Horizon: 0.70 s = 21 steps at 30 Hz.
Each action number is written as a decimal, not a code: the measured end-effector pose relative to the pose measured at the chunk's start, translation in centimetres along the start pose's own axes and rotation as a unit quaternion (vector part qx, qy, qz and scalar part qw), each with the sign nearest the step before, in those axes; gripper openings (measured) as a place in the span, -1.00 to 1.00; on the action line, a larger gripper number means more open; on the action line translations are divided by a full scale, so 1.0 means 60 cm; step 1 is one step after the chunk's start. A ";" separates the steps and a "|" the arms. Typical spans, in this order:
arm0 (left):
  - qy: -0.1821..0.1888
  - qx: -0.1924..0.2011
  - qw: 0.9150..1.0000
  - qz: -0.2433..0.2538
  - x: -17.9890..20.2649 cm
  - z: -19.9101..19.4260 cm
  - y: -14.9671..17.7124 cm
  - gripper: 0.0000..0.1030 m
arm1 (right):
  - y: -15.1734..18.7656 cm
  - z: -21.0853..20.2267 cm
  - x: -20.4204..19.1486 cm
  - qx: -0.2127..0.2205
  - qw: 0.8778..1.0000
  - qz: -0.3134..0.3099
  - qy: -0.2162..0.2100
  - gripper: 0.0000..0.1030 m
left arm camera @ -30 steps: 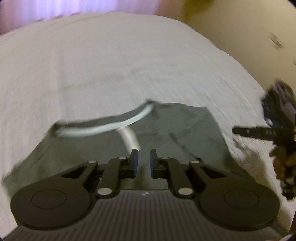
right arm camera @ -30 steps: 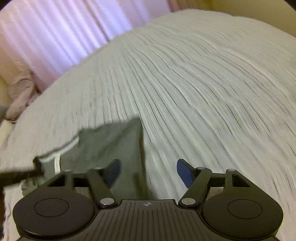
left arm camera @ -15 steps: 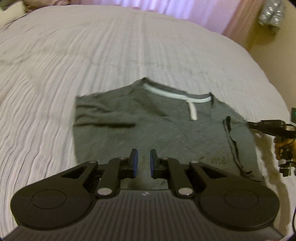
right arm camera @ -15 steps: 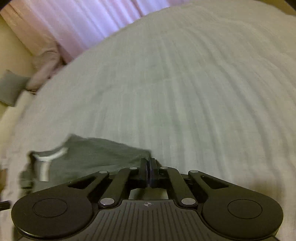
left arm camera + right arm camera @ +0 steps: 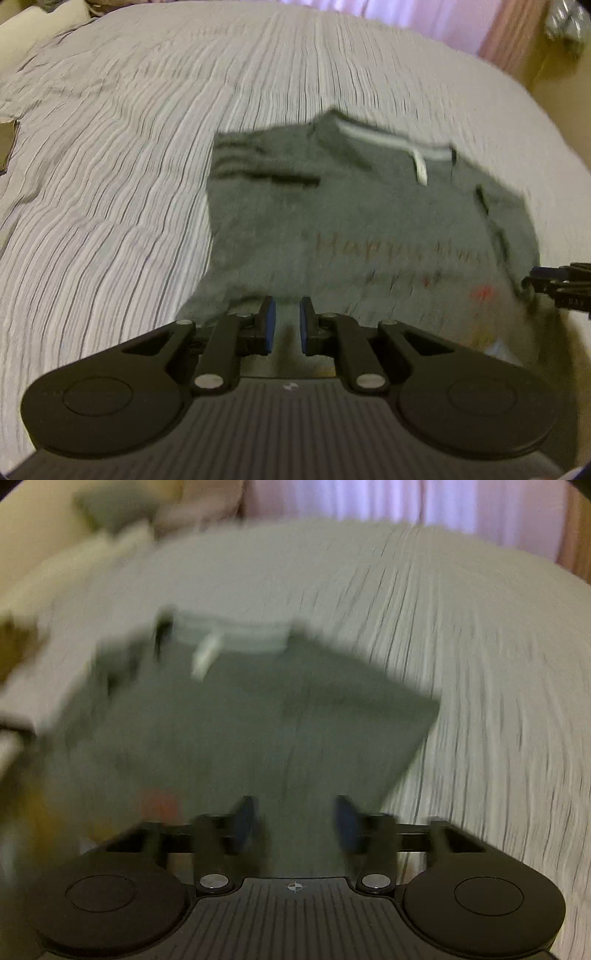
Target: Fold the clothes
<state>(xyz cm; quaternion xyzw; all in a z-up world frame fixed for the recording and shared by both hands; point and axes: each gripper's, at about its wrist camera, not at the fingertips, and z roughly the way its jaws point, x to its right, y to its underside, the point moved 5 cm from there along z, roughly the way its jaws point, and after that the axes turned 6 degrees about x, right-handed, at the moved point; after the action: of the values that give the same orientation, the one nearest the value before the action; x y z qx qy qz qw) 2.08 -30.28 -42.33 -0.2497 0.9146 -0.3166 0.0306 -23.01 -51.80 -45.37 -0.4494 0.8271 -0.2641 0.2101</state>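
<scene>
Left gripper (image 5: 283, 320) low over the near hem of the grey T-shirt (image 5: 354, 221), blue pads a narrow gap apart, nothing between them. Right gripper (image 5: 294, 821) spread wide above the same shirt's lower edge, likewise empty, picture heavily blurred. Shirt spread flat on the ribbed white bedspread (image 5: 110, 184), white-trimmed collar (image 5: 391, 142) at the far end, faint lettering across the chest.

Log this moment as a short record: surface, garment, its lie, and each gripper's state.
surface: bed with ribbed white cover
garment: grey T-shirt, white collar trim, faint print
lie: spread on the cover, collar away from the cameras
left gripper: narrow gap, nothing held, above the near hem
right gripper: open, over the shirt
image: motion-blurred
</scene>
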 end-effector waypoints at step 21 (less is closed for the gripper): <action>0.050 -0.148 0.988 -0.007 -0.131 -0.247 0.361 -0.82 | 0.345 -0.329 -0.084 -0.087 0.968 0.225 0.068 -0.25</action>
<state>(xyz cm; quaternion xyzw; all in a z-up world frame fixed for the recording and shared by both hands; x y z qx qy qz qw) -3.72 -3.59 -44.18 -0.2414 0.9500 -0.1901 -0.0547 -45.09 -33.14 -42.49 -0.2493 0.9390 -0.1677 0.1673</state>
